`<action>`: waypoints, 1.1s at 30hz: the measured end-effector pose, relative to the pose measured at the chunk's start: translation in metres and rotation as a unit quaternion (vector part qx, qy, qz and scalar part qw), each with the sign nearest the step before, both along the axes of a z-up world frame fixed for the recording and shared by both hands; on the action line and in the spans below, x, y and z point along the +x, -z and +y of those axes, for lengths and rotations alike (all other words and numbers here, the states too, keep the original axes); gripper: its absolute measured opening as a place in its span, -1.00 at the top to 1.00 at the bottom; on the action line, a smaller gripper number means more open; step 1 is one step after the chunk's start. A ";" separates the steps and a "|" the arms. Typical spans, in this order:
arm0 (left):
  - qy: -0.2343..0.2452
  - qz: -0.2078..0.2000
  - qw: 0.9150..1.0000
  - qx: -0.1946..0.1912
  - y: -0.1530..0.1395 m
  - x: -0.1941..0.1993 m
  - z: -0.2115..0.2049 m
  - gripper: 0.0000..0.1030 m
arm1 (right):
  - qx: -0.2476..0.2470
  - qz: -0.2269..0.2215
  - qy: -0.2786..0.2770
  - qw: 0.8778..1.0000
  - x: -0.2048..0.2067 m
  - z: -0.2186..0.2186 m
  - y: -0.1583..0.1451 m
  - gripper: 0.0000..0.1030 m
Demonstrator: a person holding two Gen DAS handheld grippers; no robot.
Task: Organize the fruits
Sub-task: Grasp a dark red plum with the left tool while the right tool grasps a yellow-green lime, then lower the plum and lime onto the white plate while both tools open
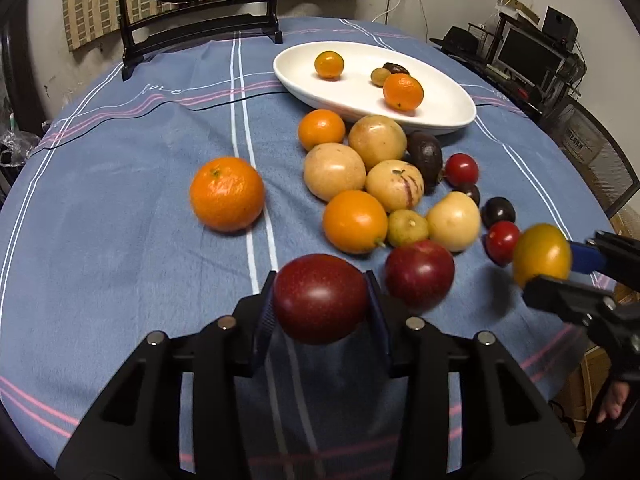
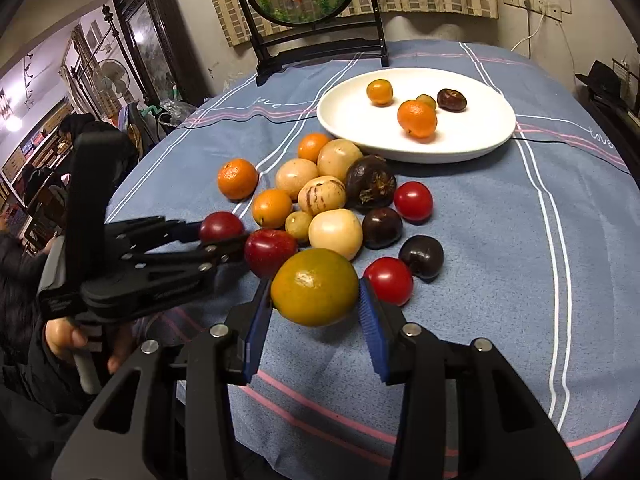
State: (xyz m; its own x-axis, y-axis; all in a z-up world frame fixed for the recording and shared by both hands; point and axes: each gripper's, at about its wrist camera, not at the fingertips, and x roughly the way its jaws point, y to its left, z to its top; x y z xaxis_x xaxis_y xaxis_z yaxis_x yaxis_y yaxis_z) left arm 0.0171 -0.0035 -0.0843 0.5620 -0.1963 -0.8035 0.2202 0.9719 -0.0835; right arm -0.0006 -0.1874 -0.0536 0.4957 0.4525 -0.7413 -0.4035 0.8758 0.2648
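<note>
Dish (image 2: 472, 148): white oval, far side of the cloth; the landmark.
In dish: four fruits, among them two oranges (image 2: 417, 118), one small green one and one dark one. Judged done.
Pile (image 1: 376, 184): just before the dish, its far fruits near the rim; about fifteen fruits loose on the cloth. Judged left to move.
Lone orange (image 1: 227, 193): apart from the pile, farther from the dish.
Left gripper (image 1: 320, 300): clamped on a red fruit (image 1: 320, 298), at the pile's near edge, off the dish.
Right gripper (image 2: 316, 304): clamped on a yellow-green fruit (image 2: 315, 287), near side of the pile.
Progress: early; two in hand, most still outside the dish.
</note>
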 end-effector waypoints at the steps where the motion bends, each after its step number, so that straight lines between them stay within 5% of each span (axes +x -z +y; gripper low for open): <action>1: 0.001 0.001 1.000 -0.001 -0.001 -0.002 0.001 0.19 | 0.000 0.001 0.000 1.000 0.001 0.000 0.001 0.15; 23: 0.002 -0.030 0.999 -0.011 -0.045 0.012 0.002 0.19 | 0.007 -0.012 0.022 1.000 0.012 -0.018 -0.012 0.15; 33: 0.022 -0.030 0.999 -0.004 -0.086 0.131 -0.036 0.18 | -0.038 -0.039 0.065 0.996 0.115 -0.044 -0.043 0.16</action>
